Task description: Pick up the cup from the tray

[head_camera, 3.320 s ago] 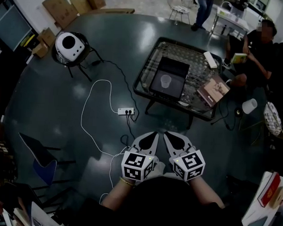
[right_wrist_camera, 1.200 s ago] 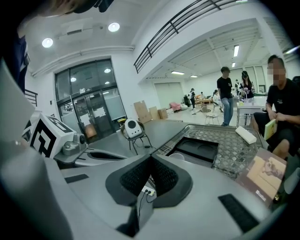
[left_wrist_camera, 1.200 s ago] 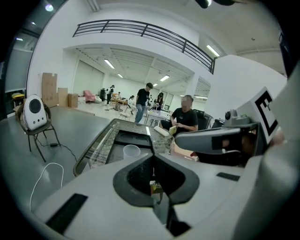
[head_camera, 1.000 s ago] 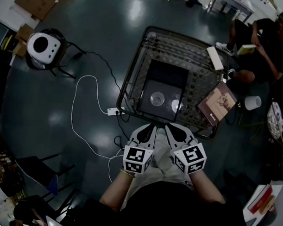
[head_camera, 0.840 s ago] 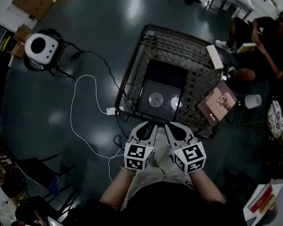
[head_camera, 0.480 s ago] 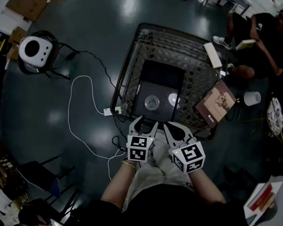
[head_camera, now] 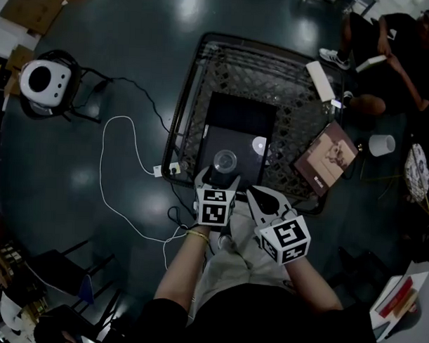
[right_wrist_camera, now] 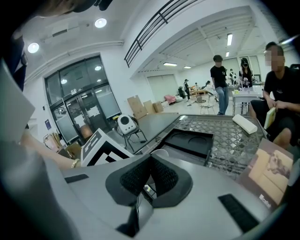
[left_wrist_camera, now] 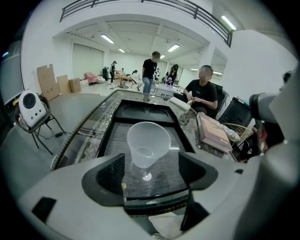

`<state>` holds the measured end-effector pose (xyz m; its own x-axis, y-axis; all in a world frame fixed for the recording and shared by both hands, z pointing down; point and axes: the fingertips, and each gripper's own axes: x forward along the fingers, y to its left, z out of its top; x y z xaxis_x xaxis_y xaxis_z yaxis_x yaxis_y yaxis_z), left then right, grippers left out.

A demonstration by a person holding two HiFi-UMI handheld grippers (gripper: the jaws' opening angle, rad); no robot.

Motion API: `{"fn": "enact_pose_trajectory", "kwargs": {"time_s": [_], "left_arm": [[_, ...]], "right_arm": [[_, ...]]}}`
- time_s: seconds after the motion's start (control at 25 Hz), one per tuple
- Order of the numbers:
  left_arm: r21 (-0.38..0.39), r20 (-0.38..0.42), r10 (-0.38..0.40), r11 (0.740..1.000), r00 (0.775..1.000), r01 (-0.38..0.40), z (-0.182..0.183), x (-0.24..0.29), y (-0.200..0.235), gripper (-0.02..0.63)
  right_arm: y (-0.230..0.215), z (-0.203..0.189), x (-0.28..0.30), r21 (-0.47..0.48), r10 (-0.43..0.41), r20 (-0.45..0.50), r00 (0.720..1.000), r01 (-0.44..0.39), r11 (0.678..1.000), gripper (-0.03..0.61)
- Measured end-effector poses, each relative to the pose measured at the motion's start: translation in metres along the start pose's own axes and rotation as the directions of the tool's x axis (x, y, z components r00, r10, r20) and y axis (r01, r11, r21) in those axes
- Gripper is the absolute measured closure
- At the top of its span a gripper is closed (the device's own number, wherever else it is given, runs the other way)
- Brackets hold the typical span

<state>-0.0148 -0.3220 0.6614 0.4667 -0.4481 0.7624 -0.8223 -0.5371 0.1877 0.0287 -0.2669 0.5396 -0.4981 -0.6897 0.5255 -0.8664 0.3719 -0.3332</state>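
Observation:
A clear plastic cup [head_camera: 225, 160] stands upright on the near part of a black tray [head_camera: 239, 116], which lies on a glass-topped table [head_camera: 287, 106]. My left gripper [head_camera: 218, 174] reaches over the tray's near edge. Its jaws are opening, and the cup [left_wrist_camera: 148, 144] stands between their tips with no pad pressing on it. The left gripper [left_wrist_camera: 152, 163] shows dark pads on either side of the cup's base. My right gripper [head_camera: 256, 196] hangs back at the table's near edge. In its own view the right gripper [right_wrist_camera: 149, 163] is shut on nothing.
A brown book [head_camera: 326, 157] and a white box [head_camera: 321, 71] lie on the table's right side. A person [head_camera: 388, 40] sits beyond it, with a white cup [head_camera: 381, 145] on the floor nearby. A power strip [head_camera: 167, 170] with white cable and a round white device [head_camera: 38, 84] are on the left.
My left gripper has moved forward over the tray's edge to the cup, and its jaws have gone from shut to wide apart. The right gripper has stayed back.

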Motion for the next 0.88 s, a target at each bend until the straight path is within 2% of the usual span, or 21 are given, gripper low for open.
{"fn": "enact_pose_trajectory", "kwargs": {"time_s": [0.2, 0.44, 0.52, 0.6, 0.88], "left_arm": [[0.065, -0.047, 0.022, 0.998, 0.999, -0.019, 0.004, 0.020, 0.003, 0.253], [0.101, -0.097, 0.058, 0.994, 0.994, -0.049, 0.000, 0.038, 0.010, 0.255], [0.105, -0.096, 0.077, 0.992, 0.992, -0.067, 0.002, 0.039, 0.014, 0.259], [0.107, -0.081, 0.095, 0.991, 0.992, -0.086, 0.006, 0.038, 0.017, 0.325], [0.094, -0.061, 0.077, 0.993, 0.995, -0.071, 0.010, 0.025, 0.018, 0.334]], "right_arm": [[-0.005, -0.003, 0.001, 0.016, -0.004, -0.005, 1.000, 0.004, 1.000, 0.568], [-0.008, -0.005, 0.001, 0.027, -0.007, -0.007, 1.000, 0.007, 1.000, 0.568], [-0.009, -0.005, 0.002, 0.030, -0.008, -0.008, 1.000, 0.008, 1.000, 0.568], [-0.009, -0.006, 0.002, 0.031, -0.008, -0.010, 1.000, 0.008, 0.999, 0.568], [-0.007, -0.003, 0.002, 0.022, -0.004, -0.005, 1.000, 0.004, 1.000, 0.568]]}}
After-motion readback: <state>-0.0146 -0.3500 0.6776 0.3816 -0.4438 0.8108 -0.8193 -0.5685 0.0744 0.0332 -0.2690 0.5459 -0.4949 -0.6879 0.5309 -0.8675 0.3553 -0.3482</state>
